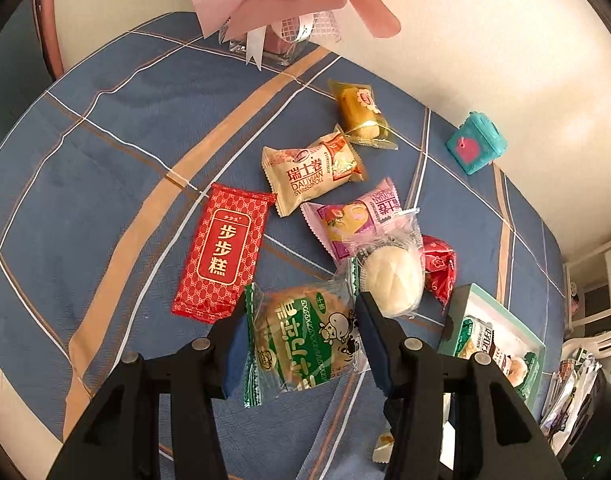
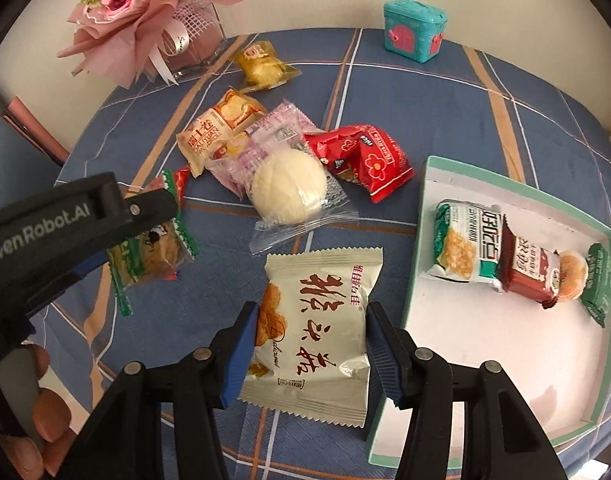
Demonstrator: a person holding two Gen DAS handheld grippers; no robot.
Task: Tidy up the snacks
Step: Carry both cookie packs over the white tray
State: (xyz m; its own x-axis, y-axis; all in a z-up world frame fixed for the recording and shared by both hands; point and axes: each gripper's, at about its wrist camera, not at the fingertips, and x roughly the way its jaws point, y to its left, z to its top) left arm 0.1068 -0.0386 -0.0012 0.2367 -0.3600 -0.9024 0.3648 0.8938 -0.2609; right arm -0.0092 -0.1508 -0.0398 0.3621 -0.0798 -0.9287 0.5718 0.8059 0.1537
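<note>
Left wrist view: a shallow mint-green cardboard tray with a white floor point(image 1: 501, 312) sits at the lower right on a blue plaid tablecloth point(image 1: 105, 160), holding a few wrapped snacks. The left gripper point(image 1: 301, 344) has its blue-padded jaws clamped on a clear, green-edged packet with a cartoon cow point(image 1: 305, 344), held above the cloth. Loose snacks lie beyond — a red flat packet printed 步步糕 point(image 1: 225, 252) and a cream packet reading "DALIYUAN SWISS ROLL" point(image 1: 309, 172).

Right wrist view: the tray point(image 2: 517, 360), at right, contains three packets in a row: a green-and-white one point(image 2: 465, 248), a dark red one point(image 2: 533, 276) and a green one point(image 2: 599, 284). The right gripper point(image 2: 311, 344) pinches a cream pillow-shaped snack packet with red brush lettering point(image 2: 317, 320), just left of the tray. The other gripper's black body point(image 2: 37, 232) reads "GenRobot.AI".
</note>
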